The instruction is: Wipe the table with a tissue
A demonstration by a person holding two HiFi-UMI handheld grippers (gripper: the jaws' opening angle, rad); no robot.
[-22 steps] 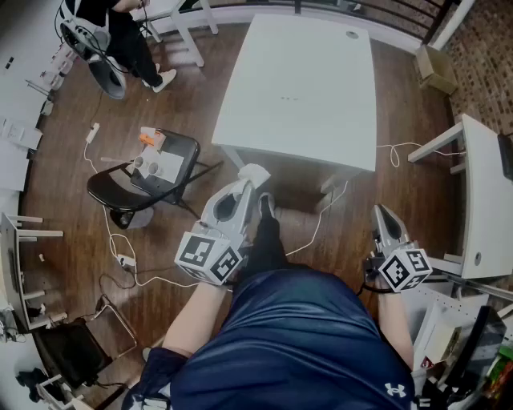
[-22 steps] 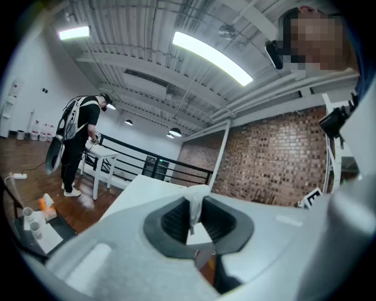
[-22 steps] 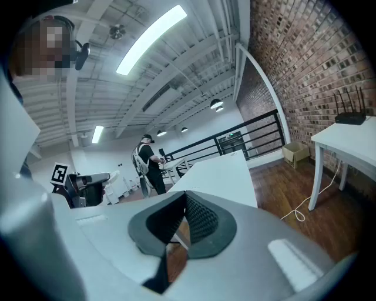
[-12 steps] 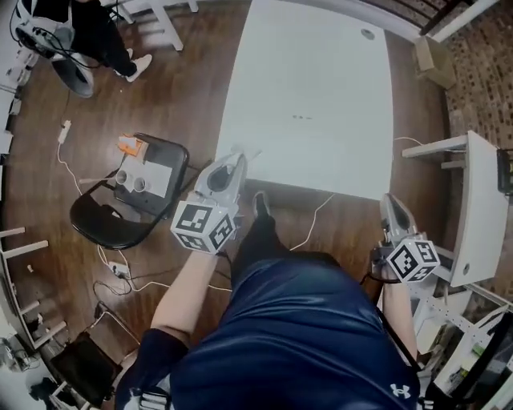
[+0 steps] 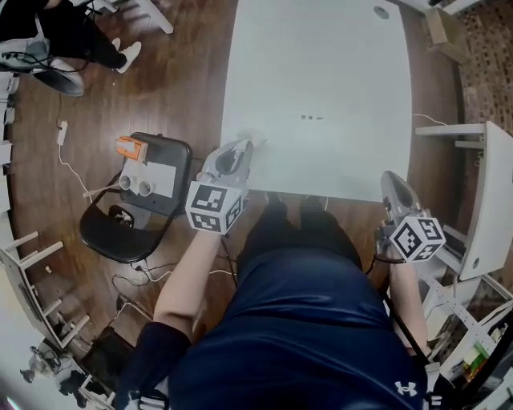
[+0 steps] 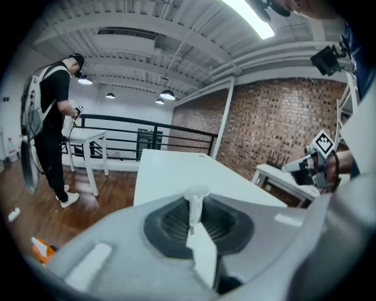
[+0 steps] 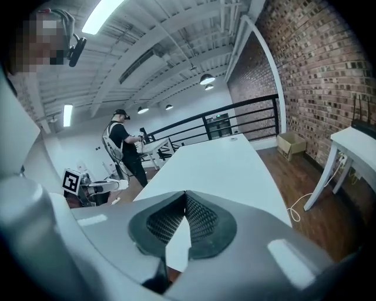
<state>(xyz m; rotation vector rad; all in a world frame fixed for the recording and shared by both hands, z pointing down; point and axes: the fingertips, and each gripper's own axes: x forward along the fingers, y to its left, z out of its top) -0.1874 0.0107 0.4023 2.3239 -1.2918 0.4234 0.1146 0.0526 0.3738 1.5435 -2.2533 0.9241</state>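
The white table (image 5: 321, 72) fills the upper middle of the head view. My left gripper (image 5: 245, 145) is over its near left corner, shut on a crumpled white tissue (image 5: 252, 141). In the left gripper view the tissue (image 6: 195, 203) sticks up between the closed jaws, with the table (image 6: 170, 170) beyond. My right gripper (image 5: 391, 179) hangs just off the table's near edge on the right, shut with nothing in it. In the right gripper view its tips (image 7: 185, 197) meet in front of the table (image 7: 229, 161). Two small dark marks (image 5: 311, 118) lie mid-table.
A black chair (image 5: 136, 208) with paper, cups and an orange item stands left of me. A person (image 5: 68, 36) stands at far left. A white side table (image 5: 487, 192) is on the right, a cardboard box (image 5: 445, 24) at top right. Cables lie on the wooden floor.
I have stepped up to the table. The left gripper with the tissue has gone forward from above the floor to the table's near left corner. The right gripper has come up to the near edge.
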